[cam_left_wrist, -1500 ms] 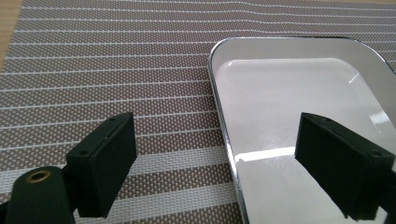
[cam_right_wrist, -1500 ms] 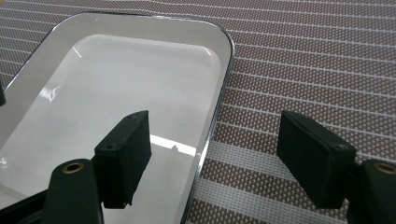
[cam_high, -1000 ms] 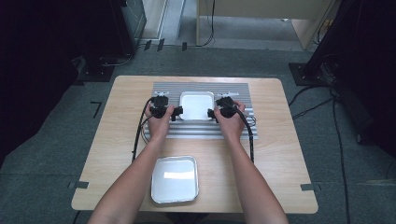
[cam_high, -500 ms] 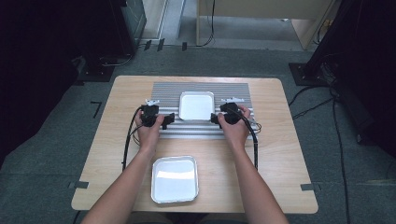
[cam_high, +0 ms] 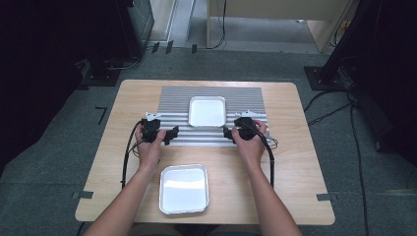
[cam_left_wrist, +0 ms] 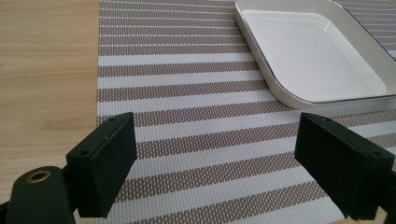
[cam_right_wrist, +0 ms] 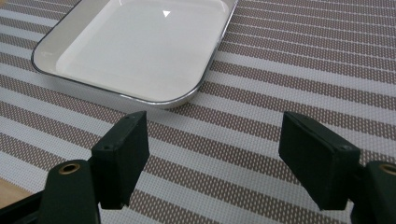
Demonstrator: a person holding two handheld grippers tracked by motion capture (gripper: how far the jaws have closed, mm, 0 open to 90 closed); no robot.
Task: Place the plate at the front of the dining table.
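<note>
A white square tray sits empty on a striped placemat at the table's far middle. A second white tray lies empty near the front edge, between the person's forearms. My left gripper hovers over the mat's near left edge, open, nothing between its jaws. My right gripper stands open over the mat's near right part, also holding nothing. In the left gripper view the far tray lies ahead to the upper right of my left gripper. In the right gripper view that tray lies ahead, upper left of my right gripper.
The wooden table has bare wood left and right of the mat. Black cables trail from both grippers toward the person. Dark equipment and floor cables surround the table.
Both grippers have drawn back from the far tray's sides toward the person, to the mat's near edge. They stay open and the tray has stayed in place.
</note>
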